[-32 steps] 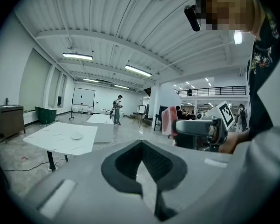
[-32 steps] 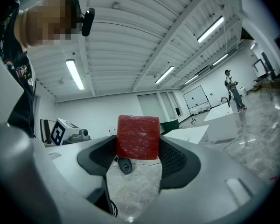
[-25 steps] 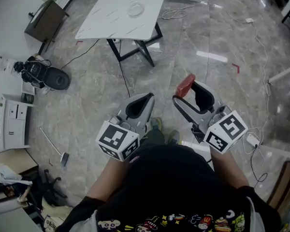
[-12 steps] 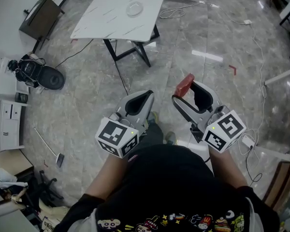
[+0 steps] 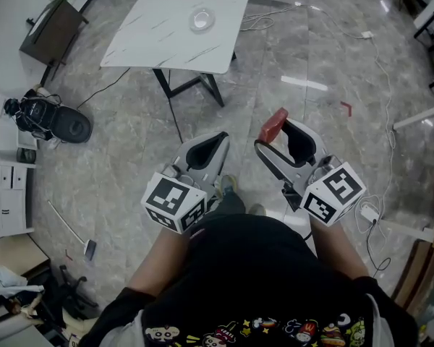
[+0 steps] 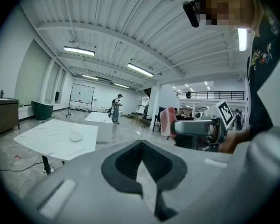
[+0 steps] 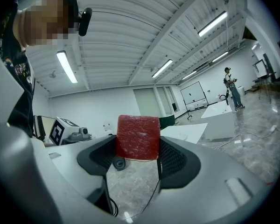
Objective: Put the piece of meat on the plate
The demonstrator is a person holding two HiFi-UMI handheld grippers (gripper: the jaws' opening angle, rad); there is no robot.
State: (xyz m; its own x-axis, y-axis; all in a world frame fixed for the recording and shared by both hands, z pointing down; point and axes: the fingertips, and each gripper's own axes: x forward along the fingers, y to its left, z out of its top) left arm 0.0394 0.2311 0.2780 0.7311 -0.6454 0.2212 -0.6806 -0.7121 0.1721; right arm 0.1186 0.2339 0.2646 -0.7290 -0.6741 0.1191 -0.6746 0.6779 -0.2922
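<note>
My right gripper (image 5: pixel 273 134) is shut on a red block of meat (image 5: pixel 275 125), which fills the gap between its jaws in the right gripper view (image 7: pixel 138 137). My left gripper (image 5: pixel 221 137) is shut with nothing in it; its jaws meet at the tips (image 6: pixel 141 143). The small round plate (image 5: pixel 202 18) lies on a white table (image 5: pixel 159 35) far ahead of both grippers, and appears as a small disc (image 6: pixel 75 136) in the left gripper view. Both grippers hang over the floor in front of the person's body.
Grey marble floor lies between me and the white table. Cables (image 5: pixel 380 56) run across the floor to the right. A dark cabinet (image 5: pixel 52 27) and a black device (image 5: pixel 49 118) stand at the left. A second white table (image 7: pixel 214 119) and a distant person (image 7: pixel 232 85) are in the hall.
The whole scene has shifted slightly: the table and plate sit a little lower and nearer in the head view. Both grippers keep their pose, the meat still held.
</note>
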